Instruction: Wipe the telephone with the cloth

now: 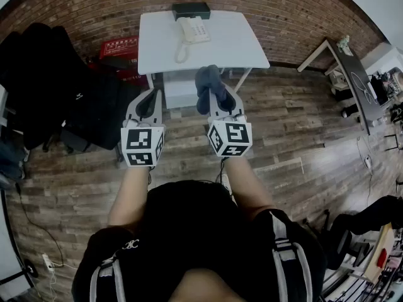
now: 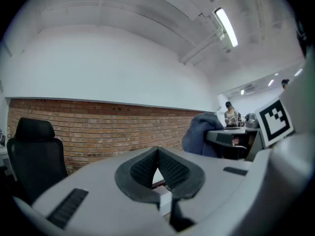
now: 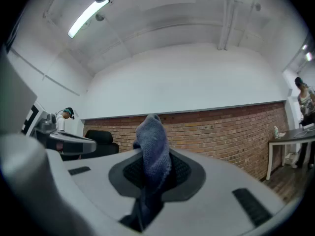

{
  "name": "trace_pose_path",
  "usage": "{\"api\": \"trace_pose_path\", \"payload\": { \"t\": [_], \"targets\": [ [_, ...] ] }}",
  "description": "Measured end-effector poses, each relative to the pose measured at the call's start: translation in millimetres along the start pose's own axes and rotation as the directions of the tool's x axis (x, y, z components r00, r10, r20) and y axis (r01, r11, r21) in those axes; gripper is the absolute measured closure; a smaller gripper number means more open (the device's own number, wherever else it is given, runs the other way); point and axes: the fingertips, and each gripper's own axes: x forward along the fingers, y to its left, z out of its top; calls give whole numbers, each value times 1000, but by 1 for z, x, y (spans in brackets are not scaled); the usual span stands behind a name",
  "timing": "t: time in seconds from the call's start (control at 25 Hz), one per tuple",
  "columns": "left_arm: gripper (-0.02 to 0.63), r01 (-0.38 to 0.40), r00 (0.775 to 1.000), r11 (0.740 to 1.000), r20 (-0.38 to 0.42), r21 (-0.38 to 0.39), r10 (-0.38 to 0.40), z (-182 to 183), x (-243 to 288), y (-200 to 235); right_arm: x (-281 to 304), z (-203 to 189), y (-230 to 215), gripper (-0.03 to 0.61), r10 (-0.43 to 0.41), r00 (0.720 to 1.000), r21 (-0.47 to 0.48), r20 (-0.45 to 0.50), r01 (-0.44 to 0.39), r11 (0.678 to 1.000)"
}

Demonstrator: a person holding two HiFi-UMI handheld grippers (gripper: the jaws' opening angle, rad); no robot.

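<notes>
Left tool: jaws pressed together, nothing between, held in air short of surface. Phone: on surface, by far edge, cord trailing toward near edge. Right tool: clamped on cloth, cloth bunched past tips, just short of surface.
</notes>
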Motion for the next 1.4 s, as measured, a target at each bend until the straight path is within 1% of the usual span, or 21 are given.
{"api": "trace_pose_path", "payload": {
  "t": [0.16, 0.32, 0.76, 0.92, 1.2, 1.4],
  "targets": [
    [618, -4, 1000, 1000, 1, -4, 4, 3, 0, -3, -4, 2, -2, 540, 1, 1000, 10, 5, -1, 1000],
    [617, 5, 1000, 1000, -1, -7, -5, 1, 2, -3, -2, 0, 1, 540, 9, 1000, 39, 11, -9, 999],
    [618, 26, 1000, 1000, -11, -10, -26, -4, 6, 4, 6, -1, 5, 540, 1, 1000, 40, -11, 0, 999],
    [618, 49, 999, 999, -18, -12, -50, -5, 11, 2, 4, -3, 4, 540, -11, 1000, 43, -21, 12, 999],
    [618, 97, 994, 995, -43, 6, -97, -8, 42, -18, 9, -11, -26, 540, -40, 998, 64, -43, 43, 997],
    [617, 107, 992, 994, -66, 16, -106, -15, 81, -22, 34, -19, -57, 540, -52, 998, 88, -26, 54, 995]
  ]
}}
